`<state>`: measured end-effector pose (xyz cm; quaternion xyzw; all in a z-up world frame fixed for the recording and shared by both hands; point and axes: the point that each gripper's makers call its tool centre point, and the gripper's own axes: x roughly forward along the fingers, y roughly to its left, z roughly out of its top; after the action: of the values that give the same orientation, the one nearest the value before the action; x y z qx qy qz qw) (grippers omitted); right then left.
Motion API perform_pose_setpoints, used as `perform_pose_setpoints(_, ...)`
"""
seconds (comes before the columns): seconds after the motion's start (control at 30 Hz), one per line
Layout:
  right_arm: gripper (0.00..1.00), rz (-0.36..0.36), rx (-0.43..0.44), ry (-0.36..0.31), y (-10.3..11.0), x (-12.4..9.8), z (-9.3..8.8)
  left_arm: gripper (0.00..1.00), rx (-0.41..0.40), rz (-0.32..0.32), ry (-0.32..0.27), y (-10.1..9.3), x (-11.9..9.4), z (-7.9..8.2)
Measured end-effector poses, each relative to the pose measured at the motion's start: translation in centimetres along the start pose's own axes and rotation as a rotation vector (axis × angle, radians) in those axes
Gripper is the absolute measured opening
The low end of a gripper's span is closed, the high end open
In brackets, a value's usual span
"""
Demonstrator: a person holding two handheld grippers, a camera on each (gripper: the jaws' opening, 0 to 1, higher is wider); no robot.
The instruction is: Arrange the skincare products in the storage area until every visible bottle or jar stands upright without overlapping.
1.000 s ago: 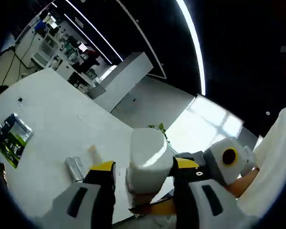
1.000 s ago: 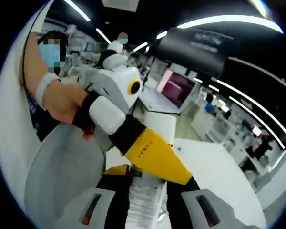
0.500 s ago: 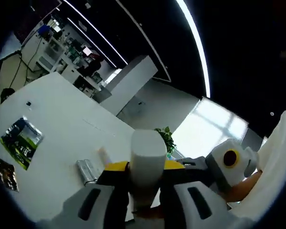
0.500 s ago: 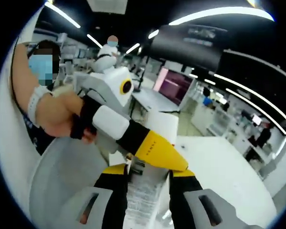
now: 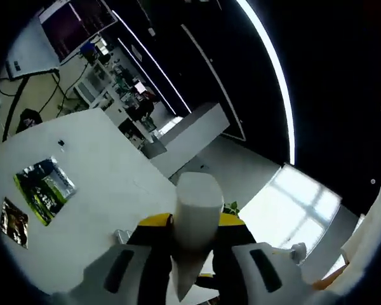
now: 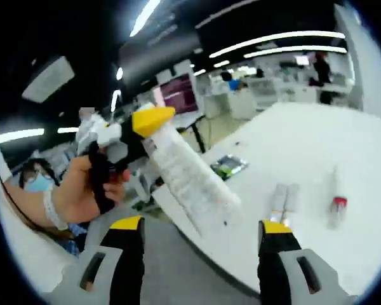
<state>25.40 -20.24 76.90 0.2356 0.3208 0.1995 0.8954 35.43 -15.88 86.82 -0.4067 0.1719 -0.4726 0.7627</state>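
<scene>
One white tube (image 5: 195, 216) I am pinching aloft in my left gripper (image 5: 189, 223), my right gripper (image 6: 202, 226) spreading wide, while several products (image 6: 286, 197) are lying flat on the table (image 6: 368, 159), unarranged.

Grey jaw arms with yellow tips and dark slots on the left gripper (image 5: 192, 230) and right gripper (image 6: 203, 227); white wristband (image 6: 48, 209) worn.
</scene>
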Motion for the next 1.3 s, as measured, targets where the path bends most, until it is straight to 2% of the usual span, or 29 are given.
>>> perform_pose_setpoints(0.03,0.8,0.063,0.115,-0.01,0.5,0.0,0.0,0.18,-0.011,-0.007,-0.005,0.0,0.0,0.1)
perform_pose_setpoints(0.1,0.76,0.136,0.302,-0.052,1.0,0.0,0.7,0.18,-0.038,-0.01,-0.02,0.1,0.0,0.4)
perform_pose_setpoints(0.13,0.75,0.203,0.441,-0.093,1.5,-0.1,1.5,0.18,-0.052,-0.021,-0.031,0.0,-0.1,0.6)
perform_pose_setpoints(0.17,0.74,0.222,0.544,-0.126,1.3,0.0,2.1,0.18,-0.054,-0.027,-0.048,-0.1,-0.1,0.9)
perform_pose_setpoints(0.2,0.74,0.228,0.598,-0.154,1.1,0.1,2.6,0.18,-0.067,-0.033,-0.078,-0.1,-0.2,1.4)
perform_pose_setpoints(0.27,0.75,0.232,0.684,-0.189,1.0,0.3,3.0,0.18,-0.089,-0.036,-0.094,0.1,-0.3,1.8)
perform_pose_setpoints(0.37,0.77,0.304,0.8,-0.174,2.5,1.0,3.1,0.18,-0.112,-0.031,-0.111,0.6,-0.4,2.1)
perform_pose_setpoints(0.47,0.8,0.376,0.942,-0.191,4.1,1.9,3.7,0.18,-0.079,-0.044,-0.124,0.1,-0.5,2.3)
perform_pose_setpoints(0.53,0.8,0.484,1.137,-0.256,5.0,2.1,5.5,0.18,-0.03,-0.108,-0.096,-1.4,-0.4,1.8)
perform_pose_setpoints(0.57,0.81,0.505,1.193,-0.289,5.0,2.2,6.3,0.18,-0.017,-0.127,-0.081,-1.9,-0.3,1.5)
perform_pose_setpoints(0.63,0.81,0.515,1.271,-0.368,4.3,2.3,7.6,0.18,0.027,-0.17,-0.03,-2.9,-0.1,0.4)
perform_pose_setpoints(0.67,0.82,0.512,1.291,-0.387,3.8,2.4,8.0,0.18,0.053,-0.188,-0.003,-3.4,-0.1,-0.1)
perform_pose_setpoints(0.7,0.82,0.503,1.322,-0.384,3.4,2.3,8.0,0.18,0.119,-0.209,-0.005,-4.1,0.1,-0.4)
perform_pose_setpoints(0.73,0.81,0.477,1.32,-0.416,2.8,2.3,8.2,0.19,0.144,-0.23,0.016,-4.6,0.2,-0.9)
perform_pose_setpoints(0.8,0.76,0.457,1.316,-0.386,2.6,2.1,7.6,0.19,0.161,-0.258,0.06,-5.5,0.1,-1.9)
perform_pose_setpoints(0.83,0.73,0.452,1.31,-0.387,2.5,2.1,7.5,0.18,0.223,-0.272,0.092,-5.9,0.2,-2.8)
perform_pose_setpoints(0.9,0.67,0.462,1.287,-0.37,2.6,1.8,7.3,0.18,0.268,-0.317,0.175,-7.0,0.0,-4.8)
perform_pose_setpoints(0.97,0.59,0.482,1.296,-0.385,2.2,0.9,8.0,0.18,0.315,-0.297,0.218,-6.6,0.0,-5.8)
perform_pose_setpoints(1.07,0.44,0.476,1.151,-0.479,0.9,-0.7,10.2,0.19,0.327,-0.291,0.254,-6.4,0.1,-6.5)
perform_pose_setpoints(1.13,0.37,0.453,1.06,-0.45,0.7,-1.1,10.9,0.2,0.342,-0.293,0.272,-6.4,0.2,-7.0)
perform_pose_setpoints(1.17,0.31,0.467,1.037,-0.457,0.9,-1.5,11.5,0.21,0.347,-0.278,0.281,-6.0,0.2,-7.1)
perform_pose_setpoints(1.2,0.28,0.436,0.959,-0.436,0.8,-1.5,11.7,0.22,0.318,-0.278,0.303,-5.8,0.3,-7.4)
perform_pose_setpoints(1.23,0.2,0.433,0.92,-0.434,0.9,-1.8,11.9,0.23,0.293,-0.299,0.313,-6.1,0.2,-7.5)
perform_pose_setpoints(1.27,0.11,0.466,0.876,-0.445,1.0,-2.4,12.6,0.25,0.201,-0.275,0.311,-6.1,0.2,-7.3)
perform_pose_setpoints(1.3,0.11,0.446,0.879,-0.426,1.0,-2.2,12.6,0.24,0.232,-0.3,0.316,-6.3,0.2,-7.4)
